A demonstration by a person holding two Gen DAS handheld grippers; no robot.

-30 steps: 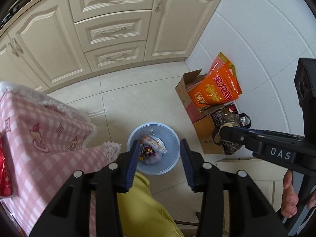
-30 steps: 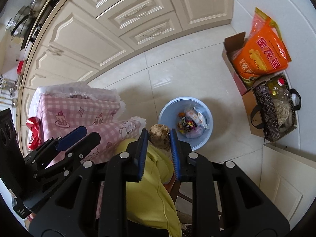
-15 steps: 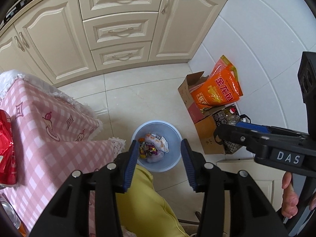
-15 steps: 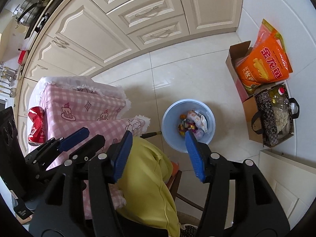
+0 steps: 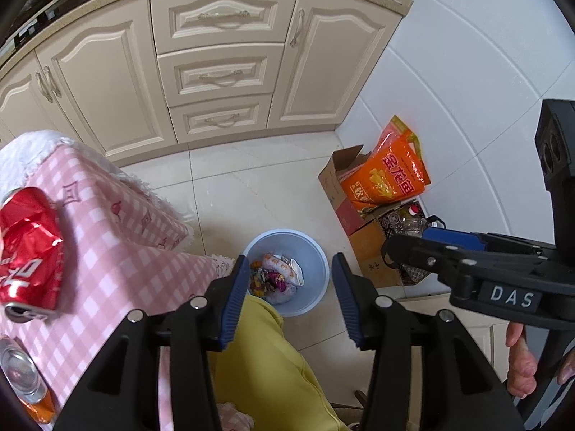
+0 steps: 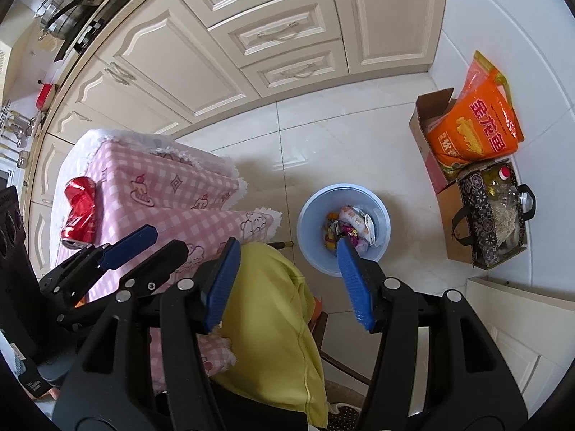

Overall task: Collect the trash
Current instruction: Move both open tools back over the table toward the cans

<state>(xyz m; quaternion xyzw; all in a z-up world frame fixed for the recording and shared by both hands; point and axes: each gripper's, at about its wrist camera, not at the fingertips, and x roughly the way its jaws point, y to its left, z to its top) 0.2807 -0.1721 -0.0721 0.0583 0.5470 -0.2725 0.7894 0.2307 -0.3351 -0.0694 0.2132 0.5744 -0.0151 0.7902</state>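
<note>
Above the blue trash bin [image 6: 344, 228], both the left gripper [image 5: 291, 296] and right gripper [image 6: 287, 280] are opening, nothing between their jaws.

Both grippers are black plastic frames with silver round screws at the joints. The left gripper [image 5: 291, 300] has two fingers faced with ribbed dark-blue pads [image 5: 235, 300]. The right gripper [image 6: 287, 285] carries brighter blue ribbed pads [image 6: 222, 283] and, seen from the left camera, a white "DAS" label [image 5: 510, 296] on its side. The person wears yellow-green clothing [image 6: 273, 327].
</note>
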